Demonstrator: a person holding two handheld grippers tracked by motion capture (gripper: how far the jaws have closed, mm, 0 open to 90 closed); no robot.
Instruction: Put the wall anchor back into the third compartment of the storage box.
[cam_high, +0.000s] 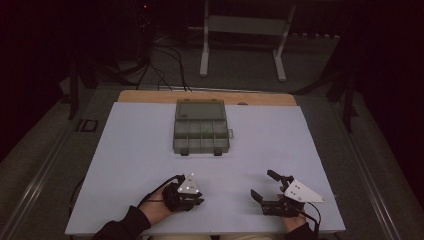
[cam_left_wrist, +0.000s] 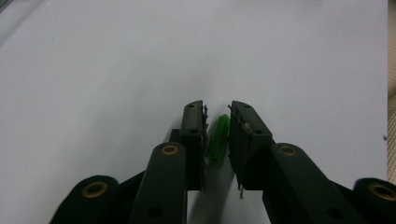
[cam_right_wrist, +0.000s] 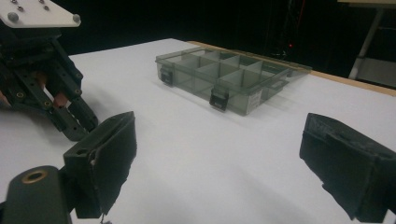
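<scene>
Plug between nearly closed jaws

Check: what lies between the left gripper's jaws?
A small green plastic piece lies on the white table between the left gripper's nearly shut jaws, seen in the left gripper view.

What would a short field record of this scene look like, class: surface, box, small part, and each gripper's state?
surface: white table top
box: clear compartment box, lid closed, latches toward the person, at the far middle of the table
small part: green plastic plug lying on the table between the left gripper's jaws
left gripper: jaws narrow around the plug; contact with the pads cannot be told
right gripper: jaws wide open, nothing between them, aimed toward the box
</scene>
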